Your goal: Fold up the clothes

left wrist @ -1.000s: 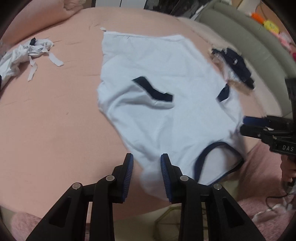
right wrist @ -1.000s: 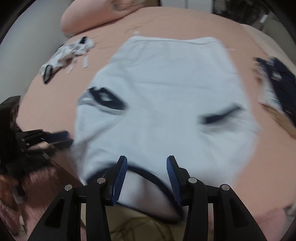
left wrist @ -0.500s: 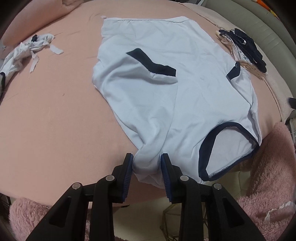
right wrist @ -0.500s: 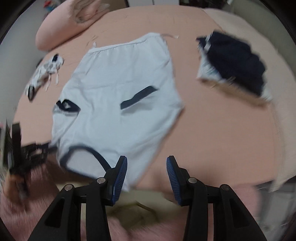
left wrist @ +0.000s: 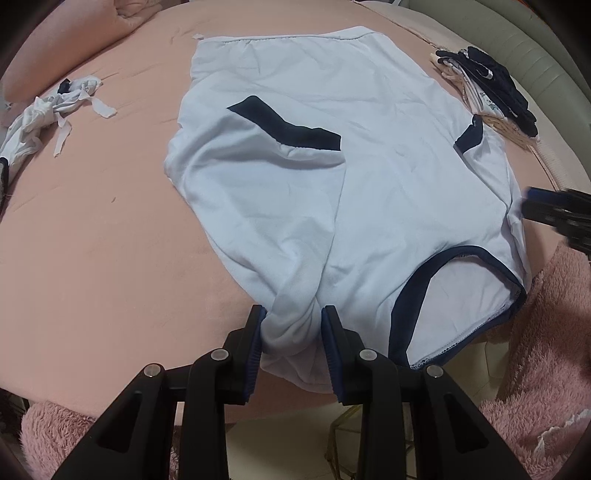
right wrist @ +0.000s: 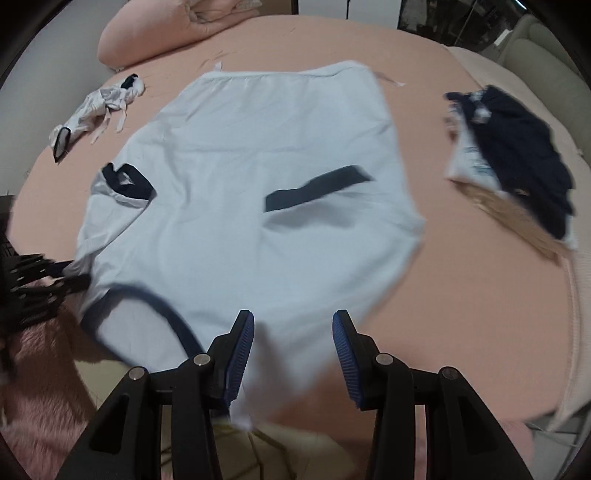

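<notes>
While the left gripper (left wrist: 291,332) pinches a bunched shoulder of the pale blue shirt (left wrist: 332,177) at the near edge of the bed (left wrist: 92,240), its jaws stand narrow with cloth filling the gap and pressed against both blue pads. The right gripper (right wrist: 293,354) hangs over the same near edge at the shirt's other shoulder; its jaws are wider, the cloth lies between them, and it touches the left pad only, so nothing is clamped there. That view is blurred, so the exact contact is hard to read.

Between the two grippers the navy-trimmed neck opening (left wrist: 454,295) sits at the bed's near edge, partly hanging over it. A pink fluffy rug (left wrist: 535,369) shows below the edge.

Farther in, the shirt lies spread flat on the pink sheet, with both short sleeves folded inward so their navy cuffs (left wrist: 288,125) rest on the body. The hem reaches toward the far edge.

Near the left edge lies a crumpled white garment (left wrist: 48,114) with loose straps. Near the right edge sits a pile of dark and light clothes (right wrist: 517,158). At the far left corner rests a pink pillow (right wrist: 155,33).
</notes>
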Demonstrator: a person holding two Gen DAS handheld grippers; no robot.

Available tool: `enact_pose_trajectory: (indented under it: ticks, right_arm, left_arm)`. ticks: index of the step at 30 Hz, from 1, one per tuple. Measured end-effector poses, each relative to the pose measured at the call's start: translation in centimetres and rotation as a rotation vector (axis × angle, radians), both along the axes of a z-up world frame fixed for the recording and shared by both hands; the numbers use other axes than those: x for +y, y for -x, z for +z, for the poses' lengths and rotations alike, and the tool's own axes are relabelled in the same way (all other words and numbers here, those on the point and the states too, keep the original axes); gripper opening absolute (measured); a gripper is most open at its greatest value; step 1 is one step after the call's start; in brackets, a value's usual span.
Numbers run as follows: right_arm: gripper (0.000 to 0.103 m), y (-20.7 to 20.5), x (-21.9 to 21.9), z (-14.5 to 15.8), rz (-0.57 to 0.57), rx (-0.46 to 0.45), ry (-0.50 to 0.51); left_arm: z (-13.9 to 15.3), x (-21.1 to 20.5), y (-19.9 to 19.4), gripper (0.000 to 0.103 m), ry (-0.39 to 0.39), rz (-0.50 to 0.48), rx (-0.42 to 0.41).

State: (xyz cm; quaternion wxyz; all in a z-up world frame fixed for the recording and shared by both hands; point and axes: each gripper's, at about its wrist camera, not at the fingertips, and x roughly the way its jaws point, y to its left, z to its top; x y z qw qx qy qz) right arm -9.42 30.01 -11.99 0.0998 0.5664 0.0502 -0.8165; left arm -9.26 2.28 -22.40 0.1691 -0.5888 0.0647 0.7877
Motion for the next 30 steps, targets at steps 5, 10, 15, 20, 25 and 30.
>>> enact_pose_trajectory:
  ticks: [5,10,15,20,25,30]
  right_arm:
    - [0.044,-0.1,0.7,-3.0,-0.04,-0.121,-0.074]
    - [0.044,-3.3,5.4,-1.7,-0.084,-0.188,-0.04]
    - [0.044,-3.7,8.1,0.2,-0.186,-0.085,0.135]
    - [0.044,-2.5,8.1,-3.6,-0.253,-0.18,0.094]
    - [0.044,-5.3,8.3,-1.5,-0.226,-0.153,0.189]
    - [0.044,-6.5,8.8,-2.3,-0.301,-0.129,0.31]
  left_arm:
    - [-0.2,-0.4,1.0,0.028,0.004,-0.01,-0.002]
    - [-0.3,-1.0,0.9,0.028,0.003,-0.016,-0.006]
    - [0.3,-1.5,0.9,0.028,-0.046,0.0,0.008]
    - [-1.3,-1.9,1.4,0.028,-0.024,0.01,-0.033]
    - [0.2,-4.2,0.8,0.028,-0.137,0.093,-0.077]
    - [-0.9,-6.6,-0.8,0.028,-0.275,0.217,-0.118]
